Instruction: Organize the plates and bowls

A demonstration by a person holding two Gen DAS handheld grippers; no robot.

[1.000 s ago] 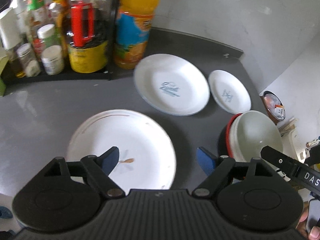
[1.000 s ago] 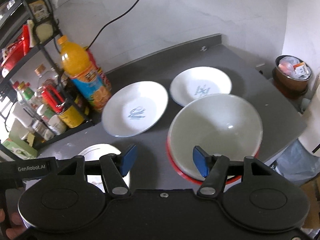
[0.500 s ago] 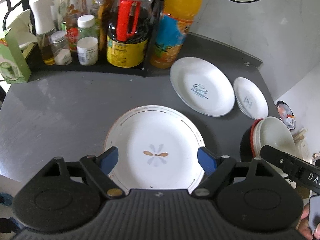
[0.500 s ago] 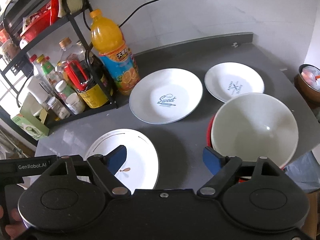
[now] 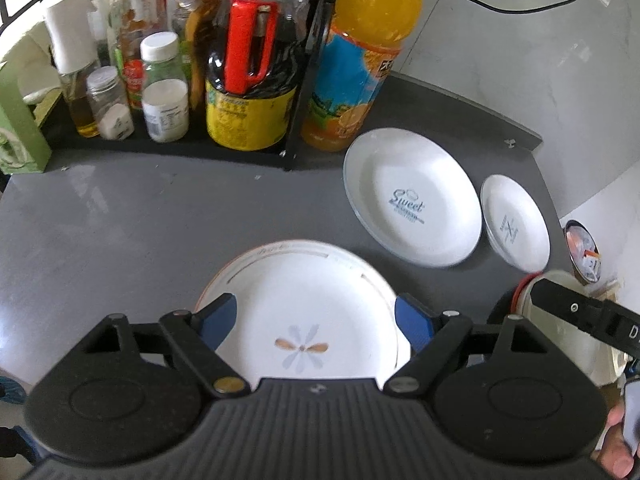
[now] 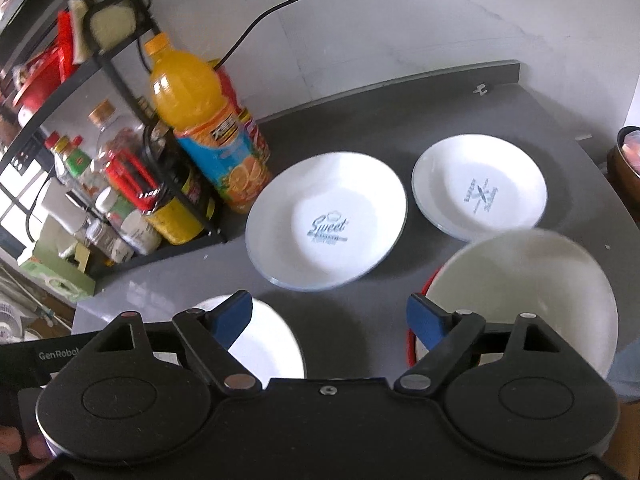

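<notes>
Task status: not started, as judged from the layout. No plate is stacked on another and no item is gripped.

Left gripper (image 5: pixel 316 316): fingers spread wide, holding nothing, positioned above the flower plate (image 5: pixel 298 308), which fills the lower centre of the left wrist view.

Right gripper (image 6: pixel 328 316): fingers spread wide, holding nothing. In the right wrist view, the white bowl (image 6: pixel 524 300) sits at lower right, nested in a red-rimmed bowl (image 6: pixel 412 344) of which only an edge shows. This nesting is the one grouping already in place. The white bowl is empty.

Mid-frame: the "Sweet" plate (image 6: pixel 326 220) lies flat on the grey counter (image 6: pixel 400 128), with the small plate (image 6: pixel 480 188) just beside it to the right, rims close but apart. Both are empty.

Upper left: an orange juice bottle (image 6: pixel 204 120) and a black rack (image 5: pixel 168 144) of jars and bottles stand behind the plates.

Remaining: gather the three plates into one stack, presumably largest at the bottom.
</notes>
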